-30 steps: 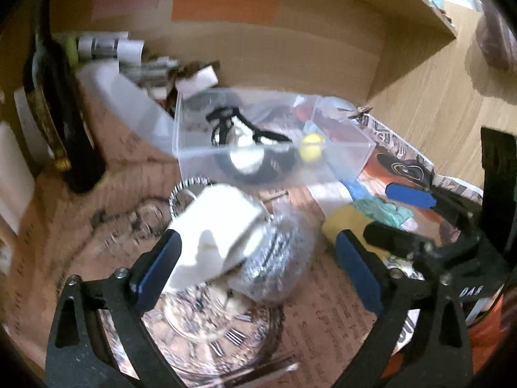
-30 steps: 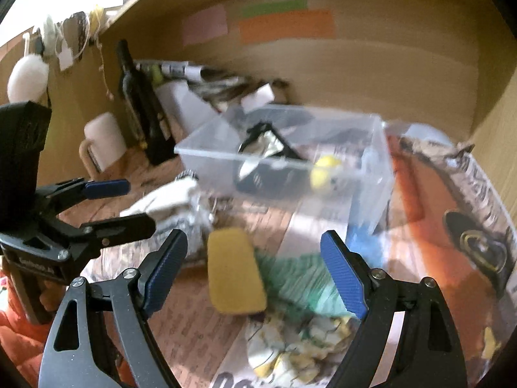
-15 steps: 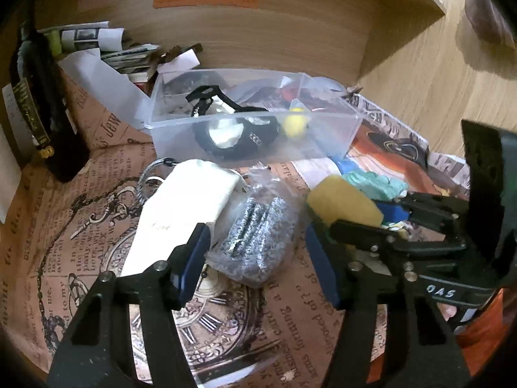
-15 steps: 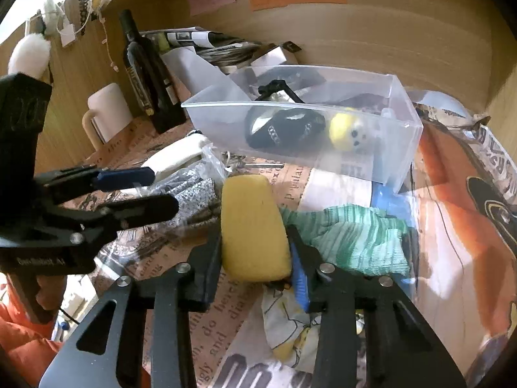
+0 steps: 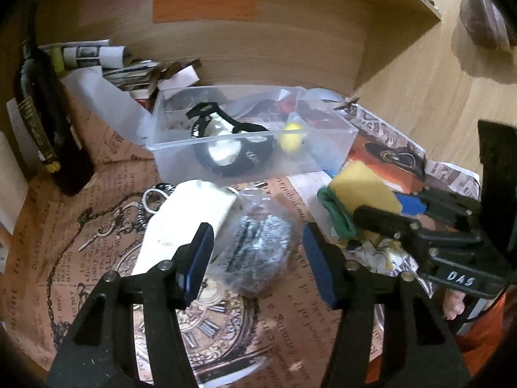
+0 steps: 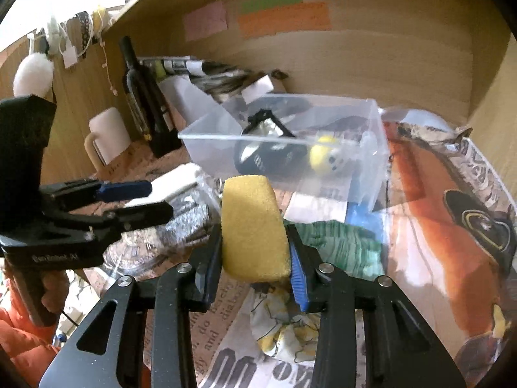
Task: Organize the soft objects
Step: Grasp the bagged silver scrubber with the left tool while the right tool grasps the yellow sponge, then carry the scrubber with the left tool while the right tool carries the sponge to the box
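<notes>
While right tongs (image 6: 255,262) clamp sponge (image 6: 253,226), bin (image 6: 371,148) holds yellow ball (image 6: 324,156).

The right gripper (image 6: 255,270) squeezes a yellow sponge (image 6: 253,226) tight between its two fingers and holds it up. The left gripper (image 5: 258,258) has its fingers spread wide apart, low down, with nothing between them.

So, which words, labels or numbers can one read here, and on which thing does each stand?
"DAS": white letters on the right hand-held gripper body.
"and": large print on the newspaper.
Left hand-held gripper label: blurred, unreadable.
Bottle label, wall notes, box contents: unreadable.
</notes>
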Demonstrator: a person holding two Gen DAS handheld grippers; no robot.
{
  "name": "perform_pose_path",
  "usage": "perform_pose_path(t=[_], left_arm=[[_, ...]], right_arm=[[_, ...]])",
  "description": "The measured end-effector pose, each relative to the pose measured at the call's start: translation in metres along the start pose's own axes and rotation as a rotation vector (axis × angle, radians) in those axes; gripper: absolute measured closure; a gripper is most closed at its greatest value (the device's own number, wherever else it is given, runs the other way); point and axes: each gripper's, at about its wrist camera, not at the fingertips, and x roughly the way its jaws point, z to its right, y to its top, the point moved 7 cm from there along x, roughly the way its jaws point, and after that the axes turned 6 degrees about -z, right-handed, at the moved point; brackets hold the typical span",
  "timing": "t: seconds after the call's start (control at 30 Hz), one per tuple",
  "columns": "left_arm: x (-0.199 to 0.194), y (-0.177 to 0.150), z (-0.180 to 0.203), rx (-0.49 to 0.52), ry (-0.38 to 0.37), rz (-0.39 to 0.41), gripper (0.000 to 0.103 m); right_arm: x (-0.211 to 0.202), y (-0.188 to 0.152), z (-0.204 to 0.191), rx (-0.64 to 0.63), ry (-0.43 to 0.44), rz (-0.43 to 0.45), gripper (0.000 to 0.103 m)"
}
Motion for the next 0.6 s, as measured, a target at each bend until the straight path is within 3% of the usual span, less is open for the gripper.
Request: perform_pose_path(t=[0.2,0.3,0.47,0.6], left_arm=[[0.033,-0.006,0.003,-0.002,0.005,-0.062,0.046],[0.044,-0.01,-0.002,-0.018,0.009,-0.088,0.052],[0.038,-0.009,-0.001,-0.014,0.001,-0.07,0.073],[0.033,-0.005,-0.001,-0.013,-0.008,-0.059,0.082]], right_arm=[[-0.006,0.001,0.004,0.009,-0.003,0.013,0.069],[-0.007,0.0,0.006,0.015,-0.003,0.011,0.069],[-0.008,0.003,0.009,0.023,0.0,0.02,0.069],[-0.008,0.008,0.011,0.028,0.003,0.036,0.069]])
